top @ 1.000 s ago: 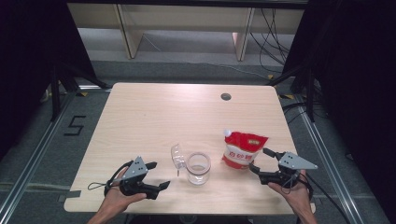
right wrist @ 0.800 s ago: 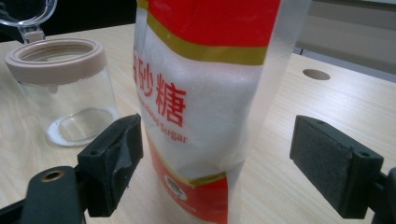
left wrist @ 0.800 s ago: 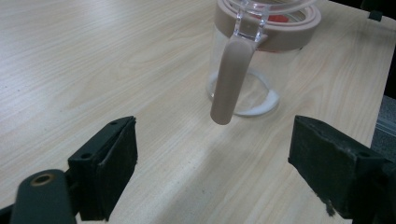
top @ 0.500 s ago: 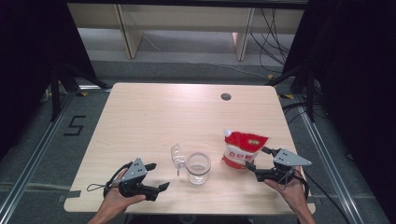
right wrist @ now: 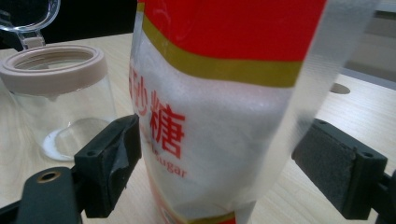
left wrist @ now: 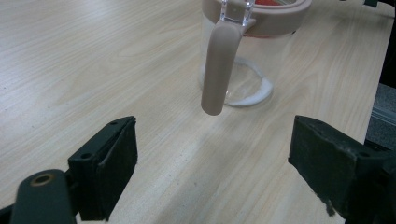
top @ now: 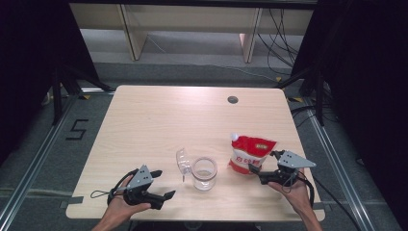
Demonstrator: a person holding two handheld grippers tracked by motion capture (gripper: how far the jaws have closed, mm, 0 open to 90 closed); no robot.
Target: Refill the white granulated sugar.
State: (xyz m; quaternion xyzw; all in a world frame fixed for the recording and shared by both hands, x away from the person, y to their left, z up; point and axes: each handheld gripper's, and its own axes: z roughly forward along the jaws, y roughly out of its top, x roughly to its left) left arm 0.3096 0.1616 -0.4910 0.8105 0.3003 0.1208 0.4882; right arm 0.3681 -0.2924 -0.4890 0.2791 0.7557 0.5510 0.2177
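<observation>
Sugar pouch [right wrist: 219,116], red "糖" lettering

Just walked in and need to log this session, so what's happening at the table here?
A person works at a wooden table with a gripper in each hand. The right gripper has come up to a standing red-and-white sugar bag, its open jaws either side of the bag but not yet closed. The left gripper rests open near the front edge, pointing at a clear jar whose hinged lid stands open. The jar looks nearly empty, so pouring sugar seems likely next.
</observation>
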